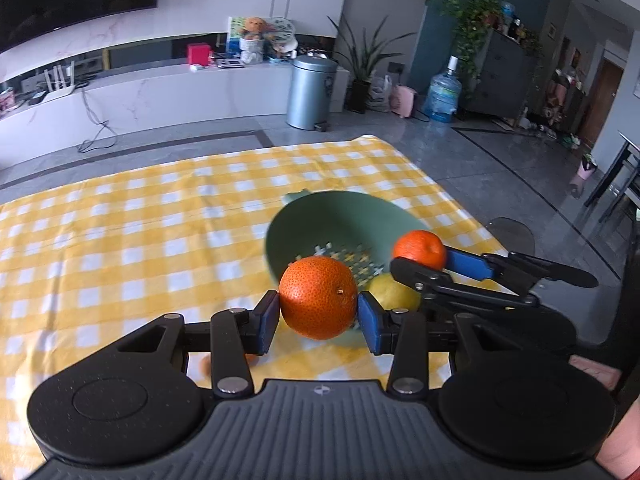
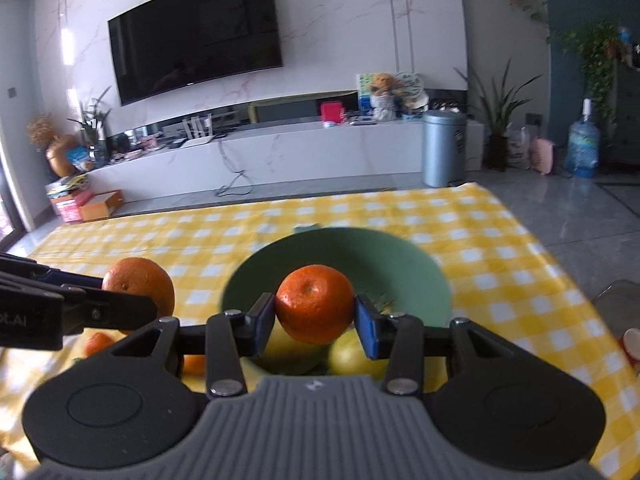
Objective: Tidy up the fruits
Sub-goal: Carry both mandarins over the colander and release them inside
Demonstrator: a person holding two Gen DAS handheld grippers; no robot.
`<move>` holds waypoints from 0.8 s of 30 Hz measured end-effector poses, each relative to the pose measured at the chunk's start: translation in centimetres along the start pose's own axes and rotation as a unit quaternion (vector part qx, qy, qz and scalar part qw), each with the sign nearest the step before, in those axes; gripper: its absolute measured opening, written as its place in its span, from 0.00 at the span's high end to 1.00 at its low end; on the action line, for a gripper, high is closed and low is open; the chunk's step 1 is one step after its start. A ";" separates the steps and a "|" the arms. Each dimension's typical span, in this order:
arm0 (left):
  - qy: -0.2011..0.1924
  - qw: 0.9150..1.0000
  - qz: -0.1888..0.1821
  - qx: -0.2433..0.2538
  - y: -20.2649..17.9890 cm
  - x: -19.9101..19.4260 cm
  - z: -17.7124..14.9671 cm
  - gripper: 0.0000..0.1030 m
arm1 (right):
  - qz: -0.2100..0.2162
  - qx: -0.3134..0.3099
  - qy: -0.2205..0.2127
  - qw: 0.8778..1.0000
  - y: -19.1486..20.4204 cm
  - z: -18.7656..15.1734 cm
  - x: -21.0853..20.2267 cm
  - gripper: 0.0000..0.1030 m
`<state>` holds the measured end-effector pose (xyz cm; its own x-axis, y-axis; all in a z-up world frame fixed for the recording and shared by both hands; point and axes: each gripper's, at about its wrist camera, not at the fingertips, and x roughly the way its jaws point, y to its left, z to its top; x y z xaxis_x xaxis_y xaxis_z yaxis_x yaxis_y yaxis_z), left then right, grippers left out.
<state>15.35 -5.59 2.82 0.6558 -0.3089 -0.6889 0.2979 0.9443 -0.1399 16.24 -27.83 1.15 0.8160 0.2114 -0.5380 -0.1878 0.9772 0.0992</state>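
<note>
The left hand-held gripper (image 1: 318,314) is clamped on a large orange (image 1: 318,297), held in the air just in front of the green bowl (image 1: 304,216), and the right hand-held gripper (image 2: 315,317) pinches a smaller orange (image 2: 315,309) over the bowl's near rim. Both fruits look firm and fairly light, with pebbled, slightly waxy skin that could roll between the pads, so a hold across the widest middle suits them. A lemon (image 2: 352,356) lies at the bowl's near edge. The bowl sits on a table under a soft yellow checked cloth (image 1: 140,216); beyond it is a living room with a grey tiled floor (image 1: 460,148).
</note>
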 end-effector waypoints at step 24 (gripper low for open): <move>0.070 0.996 0.026 0.057 -1.9 9.0 2.5 0.54 | -0.039 -0.025 0.041 0.998 -1.5 -0.7 6.3 0.61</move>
<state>22.44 -10.48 -1.33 0.5716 -0.2330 -0.7867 0.3483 0.9371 -0.0244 21.31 -28.00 -2.97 0.7816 0.1306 -0.6099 -0.1545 0.9879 0.0136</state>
